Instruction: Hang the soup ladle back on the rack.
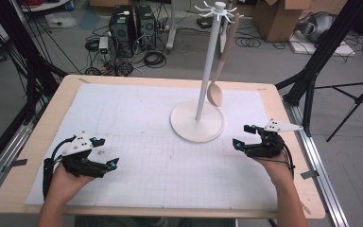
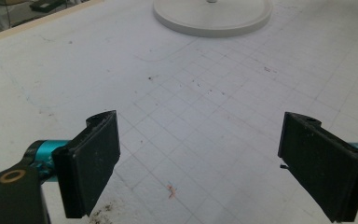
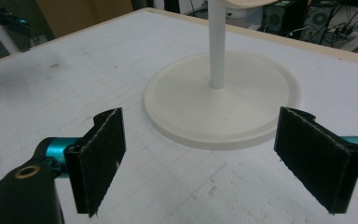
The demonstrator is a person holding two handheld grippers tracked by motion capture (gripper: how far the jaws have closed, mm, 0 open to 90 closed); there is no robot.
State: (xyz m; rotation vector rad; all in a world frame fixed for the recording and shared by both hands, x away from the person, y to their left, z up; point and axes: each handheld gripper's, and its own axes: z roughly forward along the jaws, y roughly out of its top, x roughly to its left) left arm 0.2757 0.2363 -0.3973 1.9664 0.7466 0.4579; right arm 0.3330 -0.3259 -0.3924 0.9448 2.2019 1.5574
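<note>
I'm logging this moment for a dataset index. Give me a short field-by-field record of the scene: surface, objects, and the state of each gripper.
surface: wooden table covered by a white grid mat
stand: white hook stand, upright, round base on the mat
spoon: wooden spoon hanging from a top hook, bowl down
left gripper: open, holding nothing, low over the mat
right gripper: open, holding nothing, facing the stand's base

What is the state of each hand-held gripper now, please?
Left hand-held gripper: open, holding nothing, above the white mat.
Right hand-held gripper: open, holding nothing, facing the base of the white stand.
</note>
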